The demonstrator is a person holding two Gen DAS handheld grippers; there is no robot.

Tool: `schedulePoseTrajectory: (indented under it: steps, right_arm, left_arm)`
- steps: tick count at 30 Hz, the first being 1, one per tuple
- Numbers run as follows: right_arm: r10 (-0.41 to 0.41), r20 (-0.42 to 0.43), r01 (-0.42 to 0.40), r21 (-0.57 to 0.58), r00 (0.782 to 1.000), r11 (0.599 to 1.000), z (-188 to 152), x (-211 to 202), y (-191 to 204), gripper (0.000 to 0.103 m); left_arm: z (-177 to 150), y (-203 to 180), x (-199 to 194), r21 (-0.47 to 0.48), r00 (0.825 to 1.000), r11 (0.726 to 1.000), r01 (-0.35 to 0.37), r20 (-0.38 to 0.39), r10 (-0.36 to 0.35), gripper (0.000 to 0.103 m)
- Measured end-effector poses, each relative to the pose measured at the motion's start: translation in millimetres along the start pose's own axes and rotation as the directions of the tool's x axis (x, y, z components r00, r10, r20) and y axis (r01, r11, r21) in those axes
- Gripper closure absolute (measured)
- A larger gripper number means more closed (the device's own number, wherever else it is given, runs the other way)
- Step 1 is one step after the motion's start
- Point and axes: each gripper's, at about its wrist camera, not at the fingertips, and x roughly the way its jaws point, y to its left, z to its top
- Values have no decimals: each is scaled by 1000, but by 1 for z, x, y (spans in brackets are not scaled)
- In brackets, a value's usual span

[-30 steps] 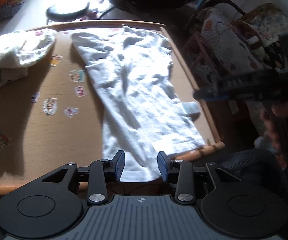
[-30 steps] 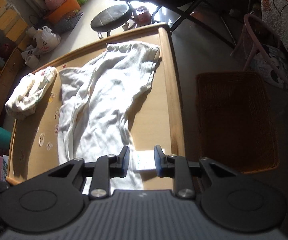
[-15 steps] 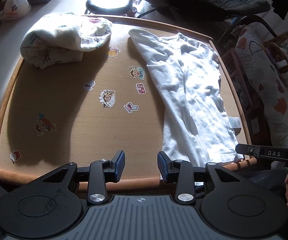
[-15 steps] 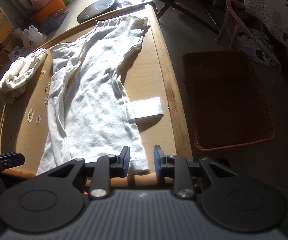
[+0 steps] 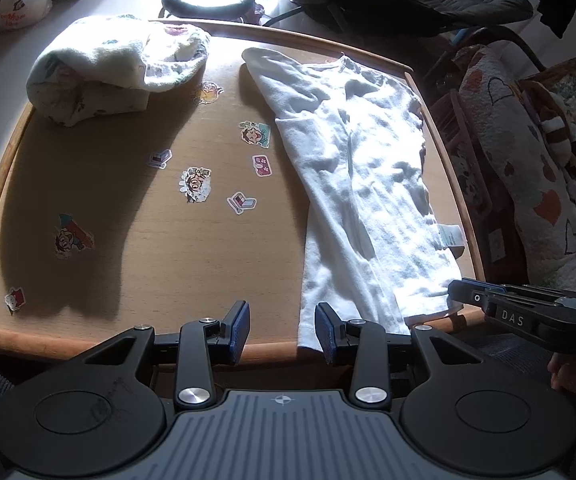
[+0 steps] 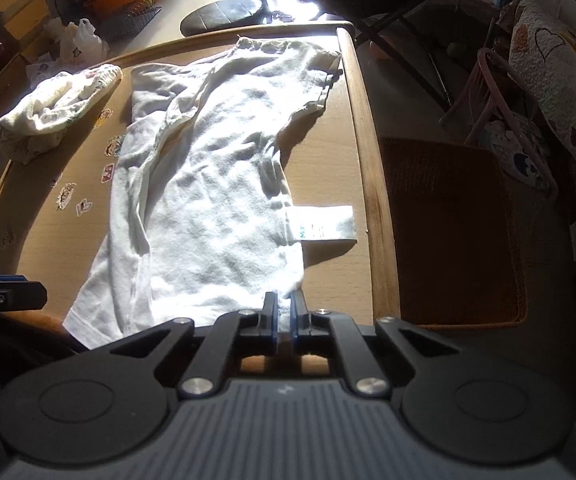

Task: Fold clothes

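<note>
White shirt [image 6: 215,200] lying crumpled along right side of table [image 5: 127,264], hem overhanging near edge. Right gripper [image 6: 283,312] pinching near right hem corner, jaws nearly together on cloth. Left gripper [image 5: 281,332] hovering partly open, nothing between jaws, near left hem corner. Fabric looking thin, limp, light, likely sagging; taking opposite corner should keep hem taut.

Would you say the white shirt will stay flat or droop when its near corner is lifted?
The white shirt is wrinkled and thin, so it would probably droop. It likely weighs little. Its side label may dangle.
</note>
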Motion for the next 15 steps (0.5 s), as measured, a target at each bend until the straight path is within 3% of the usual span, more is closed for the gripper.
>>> schedulePoseTrajectory:
  steps: [4, 8, 15]
  right_arm:
    - [26, 49, -25, -19, 998, 1000, 5, -13, 10, 97]
    - [72, 79, -68, -60, 994, 996, 6, -19, 27, 97]
    - [112, 31, -106, -158, 993, 982, -8, -2, 52, 97]
  left_arm:
    - [32, -13, -1, 44, 1000, 999, -6, 20, 5, 64]
    - [83, -33, 5, 71, 1000, 997, 8, 26, -10, 64]
    - [152, -79, 22, 160, 999, 986, -38, 8, 37, 64]
